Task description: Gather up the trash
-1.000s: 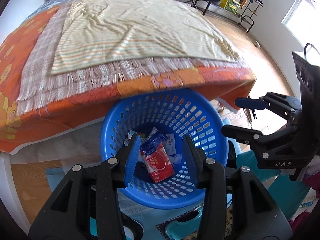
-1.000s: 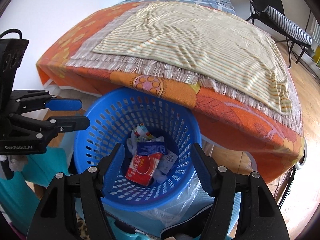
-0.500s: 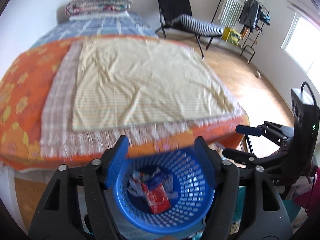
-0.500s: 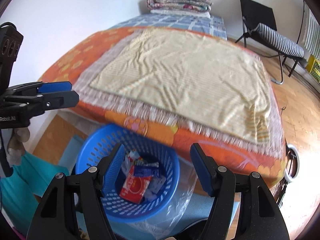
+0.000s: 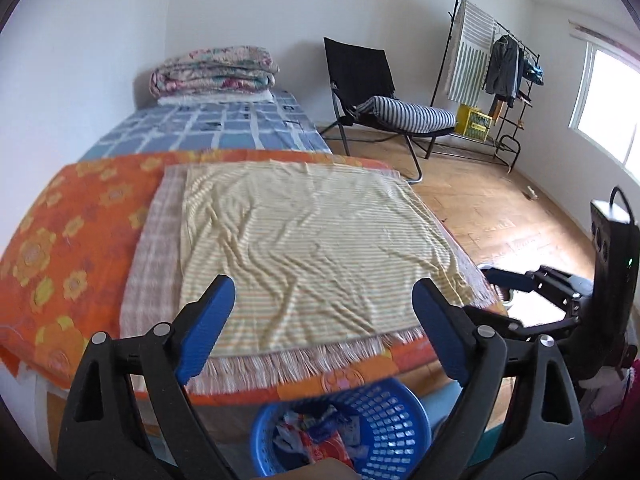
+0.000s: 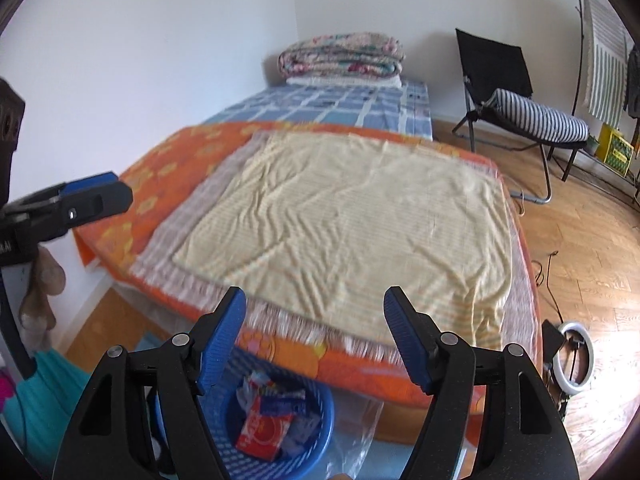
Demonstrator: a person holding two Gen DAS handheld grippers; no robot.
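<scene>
Hovering above the bed's foot, both tongs carry nothing. Left tongs have jaws spreading wider, nothing between them; right tongs also opening, jaws wide apart and bare. Round blue perforated plastic basket sits on the floor against the orange flowered bedspread, holding crumpled wrappers and a red packet. Pale yellow striped cloth lies spread across the bed.

walls: plain white | floor: wood parquet, sunlit | bed: orange floral cover, striped yellow blanket, blue check sheet, folded quilts at head | black folding chair, striped cushion | clothes rack by wall | window right, bright daylight
</scene>
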